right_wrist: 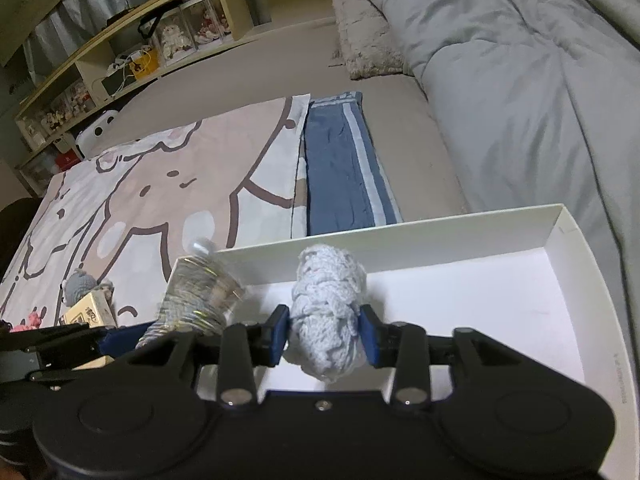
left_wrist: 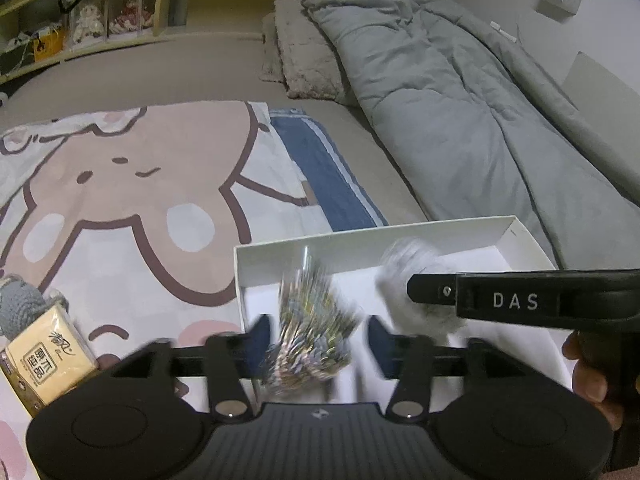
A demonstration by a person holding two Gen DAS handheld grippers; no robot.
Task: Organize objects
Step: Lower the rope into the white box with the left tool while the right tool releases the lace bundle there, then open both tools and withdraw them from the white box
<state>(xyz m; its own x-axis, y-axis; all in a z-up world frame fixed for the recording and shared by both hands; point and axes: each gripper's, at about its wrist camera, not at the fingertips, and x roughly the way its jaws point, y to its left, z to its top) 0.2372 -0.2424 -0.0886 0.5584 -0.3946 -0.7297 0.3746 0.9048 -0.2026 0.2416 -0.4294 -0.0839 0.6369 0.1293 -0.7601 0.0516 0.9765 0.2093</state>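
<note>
Two hand-held grippers work over a shallow white cardboard box (right_wrist: 472, 236) that lies on a bed. The left gripper (left_wrist: 314, 338) has its blue-padded fingers (left_wrist: 260, 334) standing apart on either side of a clear pouch of glittery, iridescent shreds (left_wrist: 316, 320); the pouch is motion-blurred, sits over the box's left end just inside the left wall, and a gap shows at each pad, so the pads do not press on it. The right gripper (right_wrist: 324, 334) flanks a pale blue knitted yarn bundle (right_wrist: 328, 312) with its blue pads (right_wrist: 280, 328); whether they pinch the yarn or merely lie beside it cannot be told. The bundle stands upright near the box's near-left quarter, just beside the pouch.

Open room: the right half of the box floor is bare white up to its right wall and far wall. Beyond the far wall lie a folded blue cloth with pale stripes (right_wrist: 340, 172) and a cartoon-bear printed blanket (left_wrist: 132, 184). A rumpled grey duvet (left_wrist: 460, 92) borders the box's right edge.

Left of the box, well apart from it, rest a yellow tissue packet (left_wrist: 48, 360) and a grey knitted item (left_wrist: 20, 304). A wooden shelf unit (left_wrist: 100, 12) runs along the far edge of the bed.
</note>
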